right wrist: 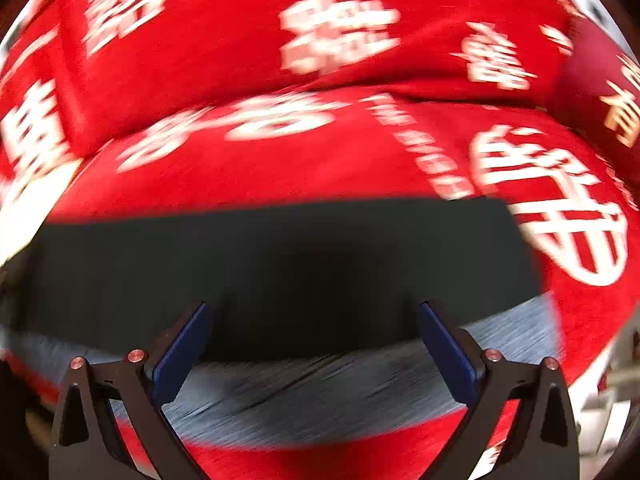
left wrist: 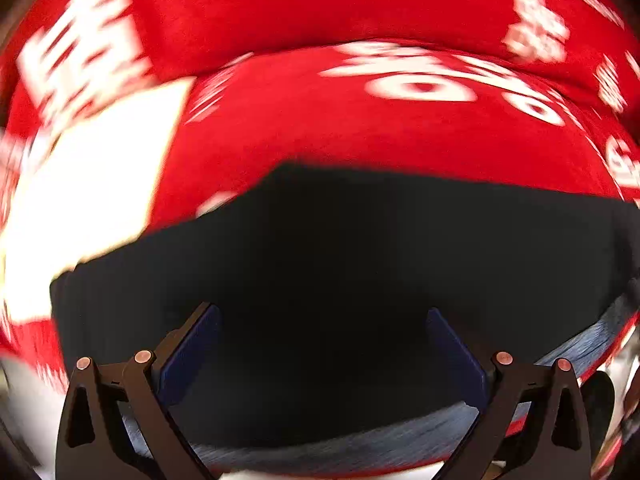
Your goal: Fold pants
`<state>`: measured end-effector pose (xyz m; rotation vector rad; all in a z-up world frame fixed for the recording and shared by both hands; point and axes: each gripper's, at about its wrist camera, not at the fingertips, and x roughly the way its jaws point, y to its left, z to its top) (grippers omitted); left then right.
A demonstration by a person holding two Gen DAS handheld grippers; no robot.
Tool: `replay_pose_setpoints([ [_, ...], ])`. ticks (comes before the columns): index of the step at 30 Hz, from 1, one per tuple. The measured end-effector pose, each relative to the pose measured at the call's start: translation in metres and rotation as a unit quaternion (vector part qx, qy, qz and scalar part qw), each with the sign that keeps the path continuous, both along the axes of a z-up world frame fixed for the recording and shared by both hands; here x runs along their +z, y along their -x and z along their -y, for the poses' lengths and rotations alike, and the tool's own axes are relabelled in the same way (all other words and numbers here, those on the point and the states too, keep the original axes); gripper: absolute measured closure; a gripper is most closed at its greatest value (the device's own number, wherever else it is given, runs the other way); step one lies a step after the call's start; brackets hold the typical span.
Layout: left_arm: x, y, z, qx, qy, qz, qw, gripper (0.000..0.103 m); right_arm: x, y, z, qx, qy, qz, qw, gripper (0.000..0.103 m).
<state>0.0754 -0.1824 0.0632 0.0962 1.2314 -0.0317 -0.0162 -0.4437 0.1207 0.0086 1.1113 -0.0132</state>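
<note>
Black pants (left wrist: pixel 340 264) lie flat on a red cloth with white characters, a grey-blue band (left wrist: pixel 360 440) showing along their near edge. My left gripper (left wrist: pixel 322 320) hovers over the black fabric, open, nothing between its blue pads (left wrist: pixel 192 352). In the right wrist view the same black pants (right wrist: pixel 280 264) stretch across the middle, their right end squared off, with the grey-blue band (right wrist: pixel 312 392) closest to me. My right gripper (right wrist: pixel 314 316) is open above that near edge, pads (right wrist: pixel 448 352) wide apart and empty. Both views are motion-blurred.
The red cloth (left wrist: pixel 360 132) with white print covers the surface and rises in a fold (right wrist: pixel 240 52) behind the pants. A white patch (left wrist: pixel 92 184) lies at the pants' far left.
</note>
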Motion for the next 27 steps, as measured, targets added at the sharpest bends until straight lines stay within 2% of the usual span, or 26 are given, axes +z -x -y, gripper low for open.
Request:
replay_pose_setpoints([
  [3, -0.010, -0.017, 0.026, -0.013, -0.010, -0.011, 0.9998, 0.000, -0.011, 0.007, -0.010, 0.019, 0.031, 0.004, 0.999, 0.001],
  [4, -0.018, -0.023, 0.025, -0.005, -0.023, -0.019, 0.9995, 0.000, -0.012, 0.010, 0.001, 0.009, 0.025, 0.007, 1.000, 0.000],
  [5, -0.023, -0.025, 0.017, 0.002, -0.018, -0.025, 0.9995, 0.000, -0.011, 0.013, 0.010, -0.003, 0.021, 0.007, 1.000, 0.000],
  [6, -0.024, -0.026, 0.006, 0.009, 0.010, -0.027, 0.9995, 0.000, -0.011, 0.015, 0.025, -0.022, 0.021, 0.006, 1.000, 0.000],
  [11, -0.018, -0.017, -0.051, 0.061, -0.019, -0.019, 0.9978, 0.000, -0.011, 0.034, 0.111, -0.136, -0.006, -0.004, 0.991, 0.000],
  [14, -0.006, 0.002, -0.102, 0.111, -0.010, -0.013, 0.9937, 0.000, -0.001, 0.042, 0.120, -0.160, -0.007, -0.005, 0.987, 0.000],
  [16, 0.001, 0.022, -0.139, 0.139, -0.007, 0.007, 0.9903, 0.000, 0.008, 0.047, 0.105, -0.135, -0.013, 0.008, 0.991, 0.000],
  [20, -0.017, 0.057, -0.219, 0.221, -0.006, -0.012, 0.9753, 0.000, 0.007, 0.044, 0.061, -0.068, -0.003, 0.005, 0.998, 0.000],
  [23, -0.030, 0.094, -0.271, 0.271, 0.079, -0.018, 0.9591, 0.000, -0.001, 0.043, 0.048, -0.065, 0.023, -0.013, 0.998, 0.000],
  [24, -0.031, 0.103, -0.280, 0.283, 0.091, -0.021, 0.9546, 0.000, -0.003, 0.044, 0.052, -0.079, 0.018, -0.019, 0.997, 0.000],
  [26, -0.031, 0.120, -0.289, 0.308, 0.052, -0.029, 0.9497, 0.000, 0.006, 0.051, 0.060, -0.102, -0.007, -0.011, 0.995, 0.000],
  [27, -0.031, 0.127, -0.292, 0.300, 0.064, -0.023, 0.9514, 0.000, 0.012, 0.053, 0.060, -0.101, -0.012, 0.001, 0.995, 0.000],
])
